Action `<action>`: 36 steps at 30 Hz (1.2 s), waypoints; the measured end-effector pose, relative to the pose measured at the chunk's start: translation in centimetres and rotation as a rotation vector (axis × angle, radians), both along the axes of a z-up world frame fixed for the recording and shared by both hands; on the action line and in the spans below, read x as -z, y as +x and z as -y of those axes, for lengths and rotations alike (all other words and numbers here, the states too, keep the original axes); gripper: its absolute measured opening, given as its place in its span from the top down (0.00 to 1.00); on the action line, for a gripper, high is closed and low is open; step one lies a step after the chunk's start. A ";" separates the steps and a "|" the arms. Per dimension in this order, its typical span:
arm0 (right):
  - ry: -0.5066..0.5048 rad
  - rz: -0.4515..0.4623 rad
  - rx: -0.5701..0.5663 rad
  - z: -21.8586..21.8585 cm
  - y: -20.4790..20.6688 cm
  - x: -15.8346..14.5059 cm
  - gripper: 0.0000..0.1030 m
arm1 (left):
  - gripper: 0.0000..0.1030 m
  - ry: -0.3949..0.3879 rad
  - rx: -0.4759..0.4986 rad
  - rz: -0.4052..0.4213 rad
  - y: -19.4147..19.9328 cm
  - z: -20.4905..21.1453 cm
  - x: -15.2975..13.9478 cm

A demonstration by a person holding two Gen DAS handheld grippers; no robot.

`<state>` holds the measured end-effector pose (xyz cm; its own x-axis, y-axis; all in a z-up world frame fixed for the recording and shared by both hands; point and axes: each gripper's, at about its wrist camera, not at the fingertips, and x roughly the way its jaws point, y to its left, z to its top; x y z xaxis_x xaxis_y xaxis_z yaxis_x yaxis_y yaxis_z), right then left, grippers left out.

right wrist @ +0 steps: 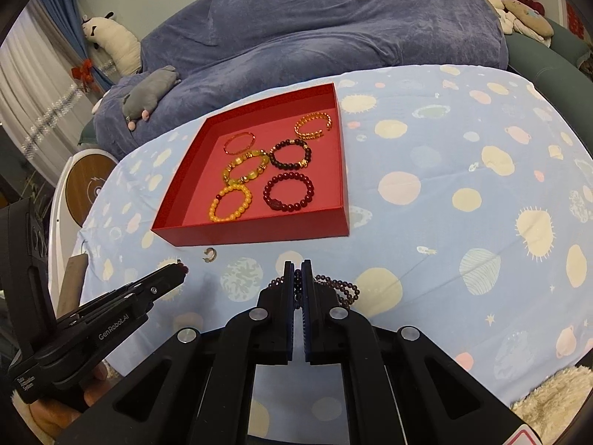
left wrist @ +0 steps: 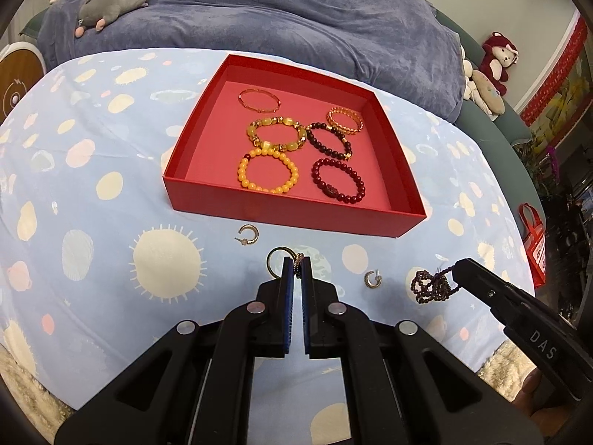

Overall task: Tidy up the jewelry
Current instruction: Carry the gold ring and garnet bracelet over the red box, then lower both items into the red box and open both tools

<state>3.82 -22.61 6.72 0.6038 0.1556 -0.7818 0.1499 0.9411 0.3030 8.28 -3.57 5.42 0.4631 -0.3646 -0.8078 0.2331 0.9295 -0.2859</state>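
Red tray (left wrist: 281, 205) holds six bracelets; left gripper (left wrist: 297, 270) pinches a ring (left wrist: 276, 256), right gripper (right wrist: 297, 274) a bead strand (right wrist: 335, 283).

Matt red cardboard-looking tray (left wrist: 296, 215) w/ glossy beaded bracelets (left wrist: 268, 170), shiny metal hoop earring (left wrist: 247, 235), smooth printed cloth tablecloth (left wrist: 92, 278), matt black plastic left gripper (left wrist: 297, 265), fuzzy blue throw (left wrist: 296, 7).
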 end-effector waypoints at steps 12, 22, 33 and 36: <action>0.000 0.112 -0.056 -0.7 4.8 -4.7 0.96 | 0.96 -0.017 0.014 0.077 4.3 0.7 -4.2; -0.009 0.073 -0.093 -0.6 13.0 -3.6 0.96 | 0.96 0.002 0.016 0.071 11.7 2.5 -3.2; -0.057 -0.027 -0.092 -0.2 19.2 1.4 0.96 | 0.96 0.042 0.005 0.008 17.2 3.3 1.1; -0.055 -0.057 -0.092 0.0 20.2 2.5 0.96 | 0.96 0.051 0.007 -0.005 18.3 3.5 1.9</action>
<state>24.07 -22.57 4.18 0.5435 0.1642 -0.8232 0.0774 0.9667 0.2439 26.55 -7.08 3.51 0.4565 -0.3261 -0.8278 0.2382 0.9412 -0.2394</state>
